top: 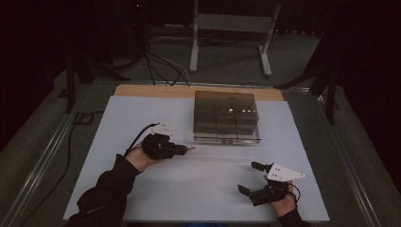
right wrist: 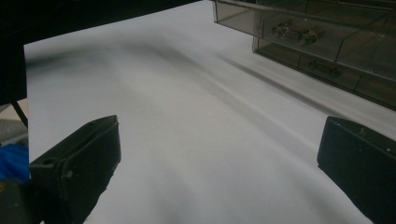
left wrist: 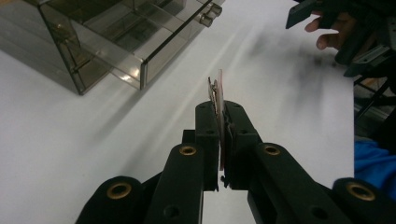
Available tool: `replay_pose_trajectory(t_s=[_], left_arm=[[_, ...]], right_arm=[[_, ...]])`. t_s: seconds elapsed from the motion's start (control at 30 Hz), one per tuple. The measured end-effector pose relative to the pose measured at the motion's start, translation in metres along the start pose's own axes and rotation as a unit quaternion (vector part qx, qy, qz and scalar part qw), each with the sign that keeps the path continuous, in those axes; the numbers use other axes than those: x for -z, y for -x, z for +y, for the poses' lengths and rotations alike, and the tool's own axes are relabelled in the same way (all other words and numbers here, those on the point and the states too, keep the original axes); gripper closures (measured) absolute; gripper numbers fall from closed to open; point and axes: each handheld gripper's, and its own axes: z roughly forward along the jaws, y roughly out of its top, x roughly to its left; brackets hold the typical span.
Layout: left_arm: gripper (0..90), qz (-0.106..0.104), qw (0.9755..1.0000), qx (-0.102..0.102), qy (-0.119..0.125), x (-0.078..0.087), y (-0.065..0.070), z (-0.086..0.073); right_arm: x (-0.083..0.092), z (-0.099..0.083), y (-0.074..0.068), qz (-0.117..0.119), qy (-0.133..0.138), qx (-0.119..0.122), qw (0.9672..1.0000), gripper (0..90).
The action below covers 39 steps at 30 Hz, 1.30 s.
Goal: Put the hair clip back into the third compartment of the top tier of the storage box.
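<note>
High view shows my left gripper clamped on a thin flat card, just in front-left of the smoked drawer box. I judge the card must stay level and meet the drawer squarely. My right gripper waits with jaws apart; between us the white table is free.

There are two tongs: the left tongs and the right tongs. There is one smoky clear drawer box on one white desk. One thin flat pinkish card is pinched in the left tongs. Two small knobs are on the box's drawers.
</note>
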Motion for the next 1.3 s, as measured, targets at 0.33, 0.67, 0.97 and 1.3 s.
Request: replay_pose_trajectory(t_s=[0.33, 0.67, 0.97, 1.3], left_arm=[[87.3, 0.008, 0.9999, 0.007, 0.006, -0.017, -0.009, 0.004], [87.2, -0.011, 0.9995, 0.008, 0.028, -0.029, -0.002, 0.016], [87.2, -0.02, 0.9988, 0.01, 0.045, -0.041, 0.001, 0.038], [87.2, -0.021, 0.999, -0.008, 0.04, -0.058, 0.008, 0.066]], right_arm=[[0.001, 0.0, -0.002, 0.0, -0.001, 0.0, 1.0, 0.0], [0.0, -0.001, -0.002, 0.001, -0.002, 0.0, 1.0, 0.0], [0.002, 0.0, -0.001, 0.001, 0.001, -0.001, 1.0, 0.0], [0.003, 0.0, -0.002, 0.002, 0.005, -0.002, 1.0, 0.0]])
